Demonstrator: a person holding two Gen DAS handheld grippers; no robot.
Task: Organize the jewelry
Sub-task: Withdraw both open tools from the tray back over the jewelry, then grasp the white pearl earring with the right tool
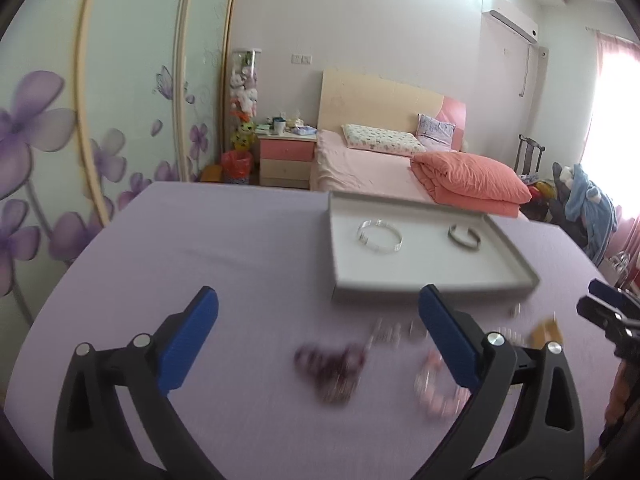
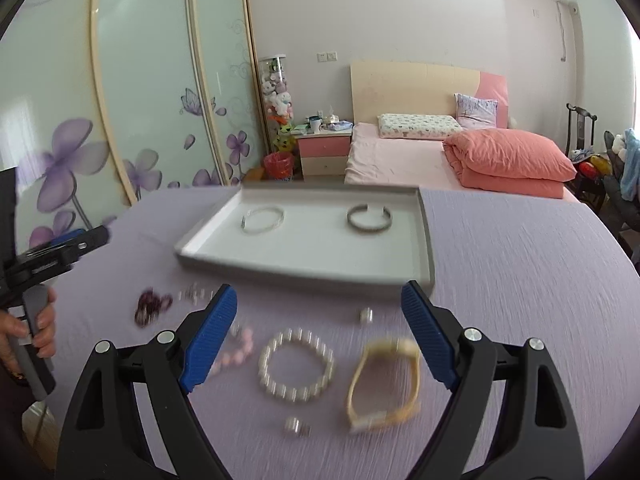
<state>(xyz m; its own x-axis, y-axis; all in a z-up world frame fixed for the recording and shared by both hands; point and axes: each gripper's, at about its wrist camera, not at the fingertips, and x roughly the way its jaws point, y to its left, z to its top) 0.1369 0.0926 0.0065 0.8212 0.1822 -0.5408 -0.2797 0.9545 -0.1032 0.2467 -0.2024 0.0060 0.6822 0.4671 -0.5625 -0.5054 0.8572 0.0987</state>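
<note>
One bench (image 2: 520, 280), draped in lilac cloth, carries everything. On it sits one shallow grey tray (image 2: 428, 240) with a white floor, placed toward the far edge. The tray holds two bangles: a pale silver bangle (image 2: 262, 220) on the left of its floor and a darker open cuff (image 2: 369, 219) on the right, well apart from each other.

Two grippers show. The left gripper (image 1: 320, 340) has its blue-padded jaws spread wide with nothing between the pads; the right gripper (image 2: 320, 340) also stands wide and empty, above the loose pieces near the bench's near edge.

The right wrist view gives the loose jewelry most clearly: one yellow watch-like band (image 2: 384, 384), one white pearl bracelet (image 2: 296, 364) just left of it, one pink bead bracelet (image 2: 236, 350) partly behind the left pad, one dark purple bead cluster (image 2: 150, 306), and small silver pieces, blurred, about four. It also shows a hand (image 2: 38, 330) at the left edge holding the other gripper's handle.

The left wrist view smears those same pieces into streaks, so they cannot be counted there, but it shows the tray's near wall (image 1: 432, 292) and the bench's bare left half.
</note>
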